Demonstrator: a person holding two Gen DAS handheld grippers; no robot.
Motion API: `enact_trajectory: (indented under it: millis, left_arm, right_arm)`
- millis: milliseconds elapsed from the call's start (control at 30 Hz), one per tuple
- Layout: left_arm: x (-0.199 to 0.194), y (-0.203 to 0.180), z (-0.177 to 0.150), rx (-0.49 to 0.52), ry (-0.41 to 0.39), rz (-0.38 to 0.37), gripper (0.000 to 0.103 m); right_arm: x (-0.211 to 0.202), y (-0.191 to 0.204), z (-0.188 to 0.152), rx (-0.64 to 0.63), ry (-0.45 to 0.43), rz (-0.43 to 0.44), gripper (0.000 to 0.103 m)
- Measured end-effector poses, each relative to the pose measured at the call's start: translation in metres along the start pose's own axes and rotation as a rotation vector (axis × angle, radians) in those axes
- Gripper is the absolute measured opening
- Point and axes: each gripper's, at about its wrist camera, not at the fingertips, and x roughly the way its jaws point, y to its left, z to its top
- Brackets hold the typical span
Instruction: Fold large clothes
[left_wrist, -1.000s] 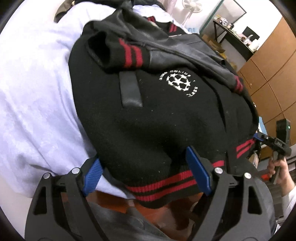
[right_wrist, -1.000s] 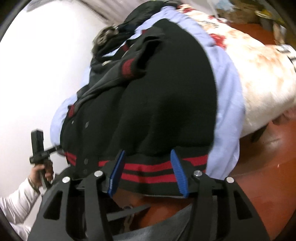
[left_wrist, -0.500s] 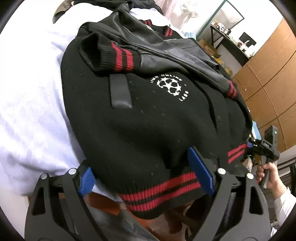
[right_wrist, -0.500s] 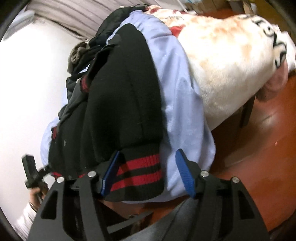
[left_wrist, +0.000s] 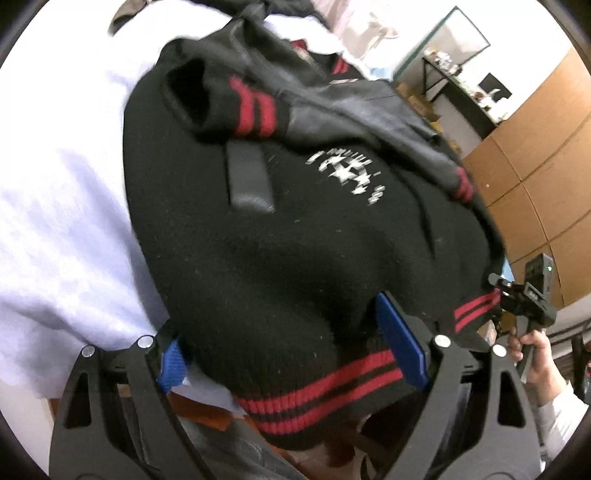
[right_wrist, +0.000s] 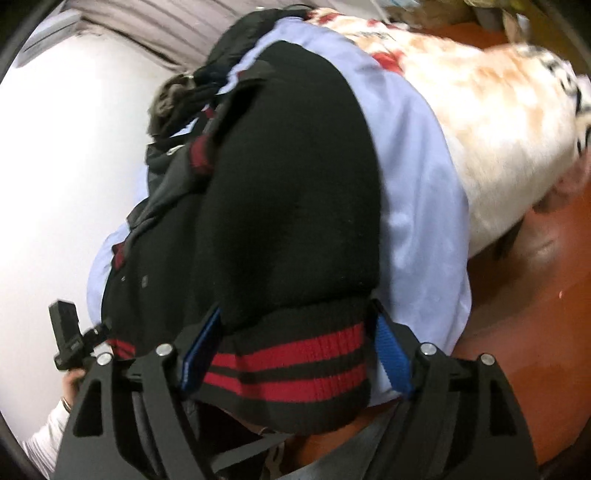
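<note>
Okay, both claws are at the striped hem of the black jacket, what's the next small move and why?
Probably close both claws on the hem. The left claw and right claw each sit open, straddling the red-striped hem of the black jacket, which hangs over the edge of the white sheet. Gripping there likely lets you lift the bottom edge and fold it up.

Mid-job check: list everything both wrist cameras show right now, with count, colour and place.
Black knit varsity jacket with red-striped hem: one, lying on the sheet, hem toward both grippers.
Pale lilac sheet: one, under the jacket.
Cream fleece blanket with red marks: one, right of the sheet.
Wooden cabinets: brown, far right of the left view.
Left gripper: black, blue pads, straddling the hem.
Right gripper: black, blue pads, straddling the hem's other end.
</note>
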Motion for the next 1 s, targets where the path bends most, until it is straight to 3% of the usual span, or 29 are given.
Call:
enact_trajectory:
  millis: [133, 267, 333, 433, 500, 667, 833, 1000]
  left_arm:
    - [-0.011, -0.008, 0.003, -0.008, -0.033, -0.053, 0.086]
    - [-0.044, -0.012, 0.004, -0.005, -0.133, -0.184, 0.086]
    - [-0.033, -0.004, 0.004, -0.024, -0.093, -0.194, 0.086]
    - [-0.011, 0.001, 0.000, -0.023, -0.032, -0.126, 0.086]
    - [0.002, 0.003, -0.002, -0.017, 0.002, -0.087, 0.086]
    - [0.004, 0.006, -0.004, -0.046, 0.019, -0.116, 0.086]
    - [-0.017, 0.007, -0.011, -0.059, -0.078, -0.224, 0.086]
    - [-0.011, 0.031, -0.008, -0.192, -0.092, -0.304, 0.086]
  right_arm:
    - [-0.013, 0.029, 0.002, -0.050, -0.011, 0.078, 0.072]
    - [-0.037, 0.055, 0.006, -0.118, -0.075, 0.217, 0.072]
    - [-0.030, 0.049, 0.011, -0.100, -0.069, 0.198, 0.072]
    - [-0.008, 0.035, 0.014, -0.069, -0.043, 0.019, 0.072]
    - [0.001, 0.029, 0.010, -0.073, -0.054, -0.051, 0.072]
    - [0.004, 0.020, 0.004, -0.013, -0.044, 0.023, 0.073]
    - [-0.027, 0.044, 0.009, -0.101, -0.133, 0.170, 0.073]
    - [-0.010, 0.037, 0.019, -0.064, -0.074, 0.132, 0.073]
